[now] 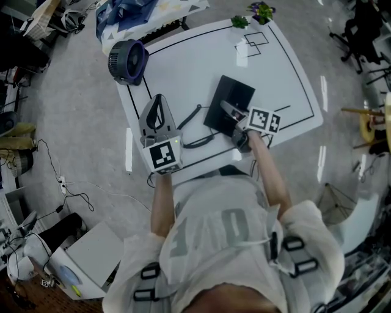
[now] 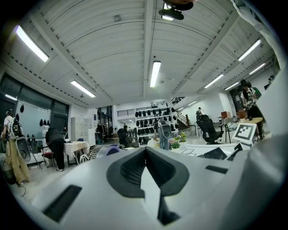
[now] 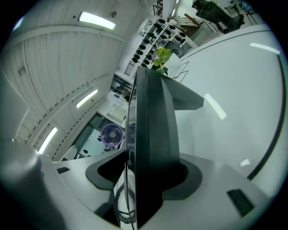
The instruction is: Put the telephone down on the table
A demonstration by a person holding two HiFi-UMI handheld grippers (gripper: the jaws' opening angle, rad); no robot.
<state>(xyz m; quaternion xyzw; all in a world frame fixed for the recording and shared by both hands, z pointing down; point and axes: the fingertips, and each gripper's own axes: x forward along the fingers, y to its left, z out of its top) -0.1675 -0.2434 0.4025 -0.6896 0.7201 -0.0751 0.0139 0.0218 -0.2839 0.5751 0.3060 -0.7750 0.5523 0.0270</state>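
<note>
Telephone, a flat black slab, rests on the white surface. The right gripper sits slack around it and the left gripper is closed and empty. Withdrawing could snag the black cord.

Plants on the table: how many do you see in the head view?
2. A green plant sits at the table far edge; a purple-and-green plant stands just right of it, at the far corner. The near edge is partly hidden.

Left gripper closed (tilted up); right gripper parted
</note>
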